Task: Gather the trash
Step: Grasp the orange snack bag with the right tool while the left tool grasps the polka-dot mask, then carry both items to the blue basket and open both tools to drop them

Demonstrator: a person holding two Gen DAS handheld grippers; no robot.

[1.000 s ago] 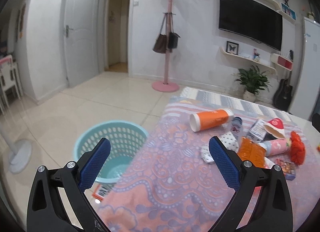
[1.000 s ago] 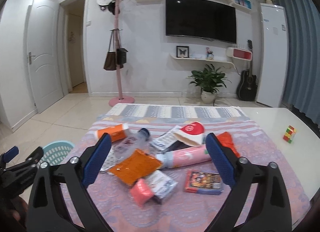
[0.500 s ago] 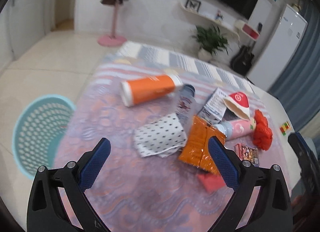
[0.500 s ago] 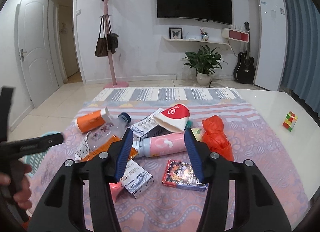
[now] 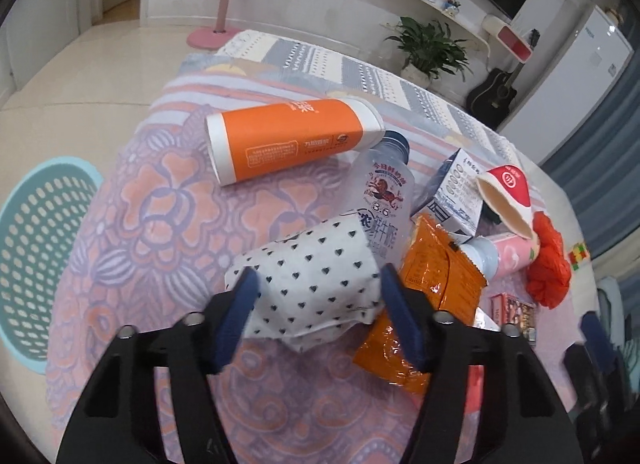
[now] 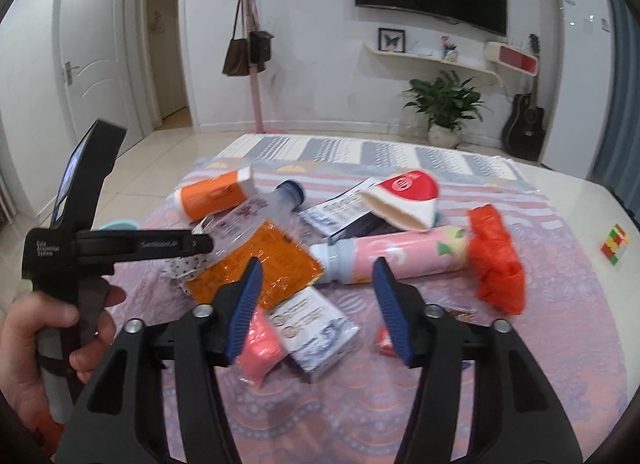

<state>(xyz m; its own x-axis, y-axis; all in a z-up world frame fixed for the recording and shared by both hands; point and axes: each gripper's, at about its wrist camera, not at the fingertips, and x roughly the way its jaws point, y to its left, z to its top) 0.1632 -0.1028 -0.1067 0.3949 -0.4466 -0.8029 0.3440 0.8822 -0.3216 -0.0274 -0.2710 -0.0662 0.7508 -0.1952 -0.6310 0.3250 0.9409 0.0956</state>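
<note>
Trash lies in a pile on the patterned tablecloth (image 5: pixel 168 200). My left gripper (image 5: pixel 320 308) is half closed with its blue pads on either side of a crumpled white paper cup with black hearts (image 5: pixel 316 276); I cannot tell whether they grip it. Around it lie an orange carton (image 5: pixel 292 140), a clear milk bottle (image 5: pixel 384 208) and an orange foil packet (image 5: pixel 436 296). My right gripper (image 6: pixel 316 300) is open and empty above a pink packet (image 6: pixel 260 344) and a small blue-white carton (image 6: pixel 312 324), near a pink bottle (image 6: pixel 396 256).
A teal laundry basket (image 5: pixel 36 260) stands on the floor left of the table. On the table are also a red-white paper cup (image 6: pixel 404 200), a crumpled red bag (image 6: pixel 496 264), a small card box (image 5: pixel 516 312) and a puzzle cube (image 6: pixel 616 244) on the bare right edge.
My left gripper swung from the basket to the pile, dropped over the heart-patterned cup and narrowed around it. My right gripper moved in towards the pile and narrowed.
</note>
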